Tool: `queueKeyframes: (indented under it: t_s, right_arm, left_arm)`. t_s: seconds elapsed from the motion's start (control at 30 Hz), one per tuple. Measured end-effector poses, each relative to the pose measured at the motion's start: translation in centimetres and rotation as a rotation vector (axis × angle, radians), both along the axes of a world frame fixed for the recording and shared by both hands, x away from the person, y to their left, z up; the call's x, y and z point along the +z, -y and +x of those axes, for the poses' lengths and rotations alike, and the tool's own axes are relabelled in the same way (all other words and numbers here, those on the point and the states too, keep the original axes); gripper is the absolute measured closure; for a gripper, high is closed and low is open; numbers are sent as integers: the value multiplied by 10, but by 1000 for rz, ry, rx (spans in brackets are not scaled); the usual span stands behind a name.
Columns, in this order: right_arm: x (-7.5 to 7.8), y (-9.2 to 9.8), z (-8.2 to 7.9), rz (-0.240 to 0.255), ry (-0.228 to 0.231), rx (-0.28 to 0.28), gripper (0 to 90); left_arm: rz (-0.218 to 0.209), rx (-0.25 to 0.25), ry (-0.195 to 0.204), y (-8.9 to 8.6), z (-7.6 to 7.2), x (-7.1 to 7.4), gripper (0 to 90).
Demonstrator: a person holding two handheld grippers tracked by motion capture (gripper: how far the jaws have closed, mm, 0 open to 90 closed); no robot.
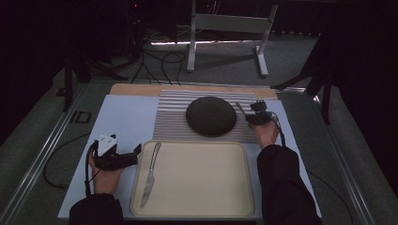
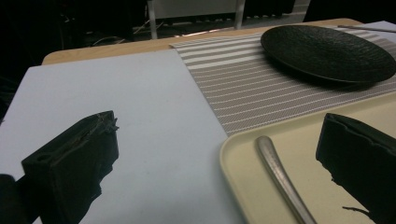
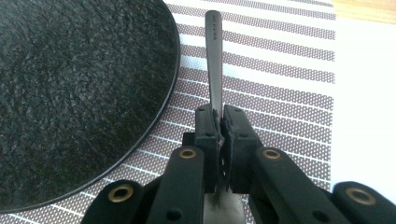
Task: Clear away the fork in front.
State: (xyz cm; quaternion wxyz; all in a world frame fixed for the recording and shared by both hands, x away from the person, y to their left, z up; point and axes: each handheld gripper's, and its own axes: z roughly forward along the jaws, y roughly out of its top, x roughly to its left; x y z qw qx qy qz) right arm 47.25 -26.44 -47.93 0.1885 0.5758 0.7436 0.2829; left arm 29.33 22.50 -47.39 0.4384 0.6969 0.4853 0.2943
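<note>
A cream tray lies at the table's near edge with a table knife along its left side. My left gripper rests just left of the tray, open. In its own view the left gripper has jaws wide apart with the knife handle and the tray rim ahead of them. A black plate sits on a striped placemat. My right gripper is right of the plate, shut on a flat metal utensil whose handle points away over the placemat.
A white board covers the wooden tabletop. The plate's rim runs close to the left of the held utensil. Beyond the table stand a metal frame and cables on the floor.
</note>
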Motion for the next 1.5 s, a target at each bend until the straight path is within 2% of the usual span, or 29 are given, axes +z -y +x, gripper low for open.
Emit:
queueKeyframes:
  t_s: [0.23, 0.4, 0.8, 1.17, 1.5]
  right_arm:
    - [2, 0, -3, 2, 13, 14, 861]
    - [7, -2, -5, -18, 28, 31, 861]
    - [14, -4, -14, -48, 69, 88, 861]
    - [17, -13, -23, -36, 100, 147, 860]
    - [18, -18, -30, -11, 125, 178, 860]
  left_arm:
    - [8, -26, -10, 12, 10, 5, 0]
    - [17, -51, -24, 20, 17, 7, 0]
    - [-9, -90, -15, 35, 33, 16, 0]
    - [-17, -151, -12, 62, 47, 20, 0]
    - [-24, -193, -27, 82, 59, 21, 0]
